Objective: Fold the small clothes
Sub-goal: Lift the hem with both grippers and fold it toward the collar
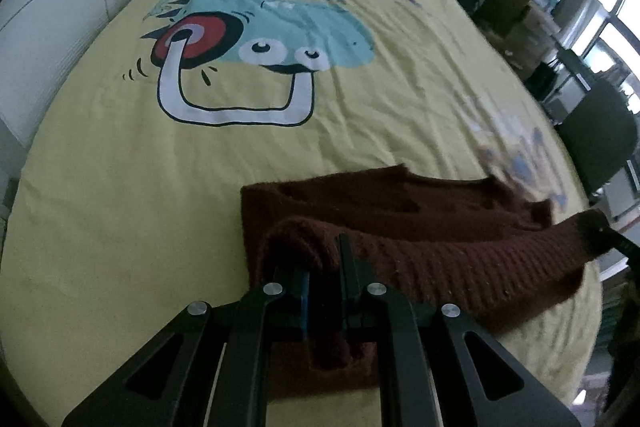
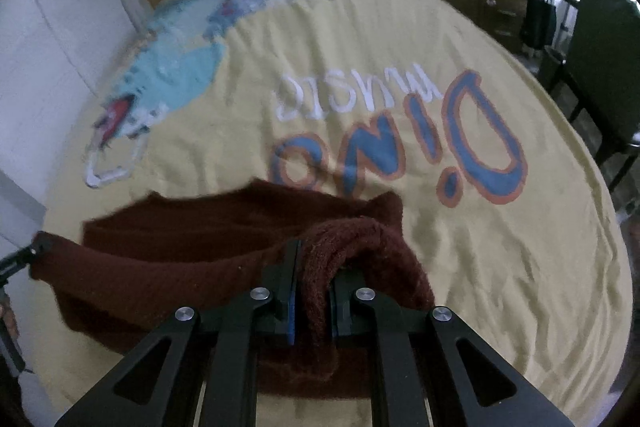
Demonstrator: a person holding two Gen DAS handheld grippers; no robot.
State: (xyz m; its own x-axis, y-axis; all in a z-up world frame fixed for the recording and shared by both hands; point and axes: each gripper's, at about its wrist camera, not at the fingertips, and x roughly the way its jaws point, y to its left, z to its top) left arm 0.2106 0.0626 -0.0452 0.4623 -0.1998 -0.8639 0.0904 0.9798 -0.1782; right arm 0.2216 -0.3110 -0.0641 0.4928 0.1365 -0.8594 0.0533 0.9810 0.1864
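— Hanging between the two grippers, the brown knitted sweater (image 1: 460,267) is seen stretched along one edge above the bed (image 1: 120,187), with the rest of it trailing on the sheet just beyond the jaws. How is it held?

— The left gripper (image 1: 324,267) is clamped on one bunched corner, and the right gripper (image 2: 314,279) is clamped on the other; in each view a thick roll of knit is pinched between the jaws and nothing else.

— How can it be expected to handle?

— A soft, limp and fairly light fabric is judged. It sags between the jaws, so no shape will be kept unless the edge is held taut. The coarse knit is unlikely to slip, but it may be stretched if pulled hard.

— Where is hold best taken?

— At the corners of the ribbed edge, as now, so that an even fold line can be laid beyond the jaws.
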